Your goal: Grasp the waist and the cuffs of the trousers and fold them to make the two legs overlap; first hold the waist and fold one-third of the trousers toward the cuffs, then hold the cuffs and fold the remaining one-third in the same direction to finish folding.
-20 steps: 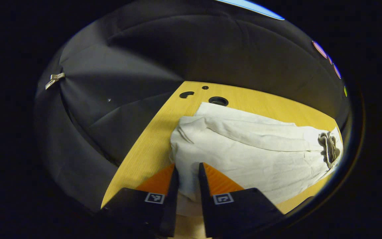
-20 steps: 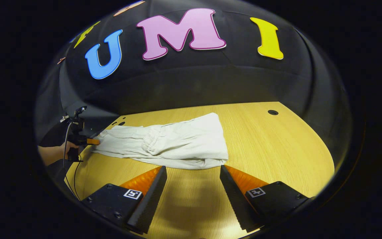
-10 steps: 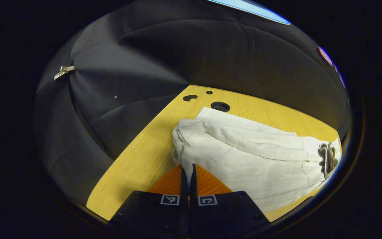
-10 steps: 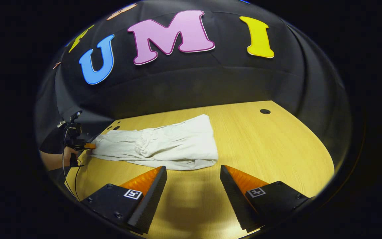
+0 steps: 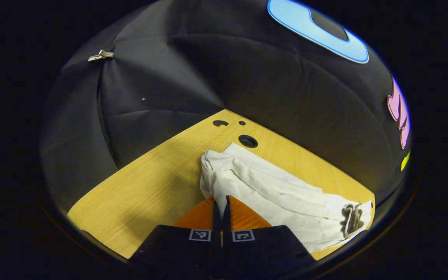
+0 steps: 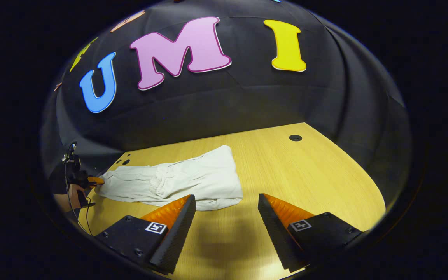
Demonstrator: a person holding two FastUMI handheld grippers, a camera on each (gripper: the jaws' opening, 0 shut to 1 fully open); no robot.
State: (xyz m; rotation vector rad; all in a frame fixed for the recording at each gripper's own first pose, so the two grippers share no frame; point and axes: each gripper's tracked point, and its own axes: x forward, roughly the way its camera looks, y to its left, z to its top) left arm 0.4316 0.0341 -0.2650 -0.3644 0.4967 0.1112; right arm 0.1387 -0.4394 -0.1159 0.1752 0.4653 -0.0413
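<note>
Here, one trousers (image 5: 282, 194), one left gripper (image 5: 220, 202) pinching cuffs, one right gripper (image 6: 227, 202) spread.

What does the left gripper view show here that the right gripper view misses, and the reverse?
Left gripper view: the left tool shut on a pinch of the off-white cloth trousers, close up.

Right gripper view: the right tool open above the wooden table, and the hand holding the left tool at the trousers' far end.

Both: the trousers lying folded lengthwise on the table.
</note>
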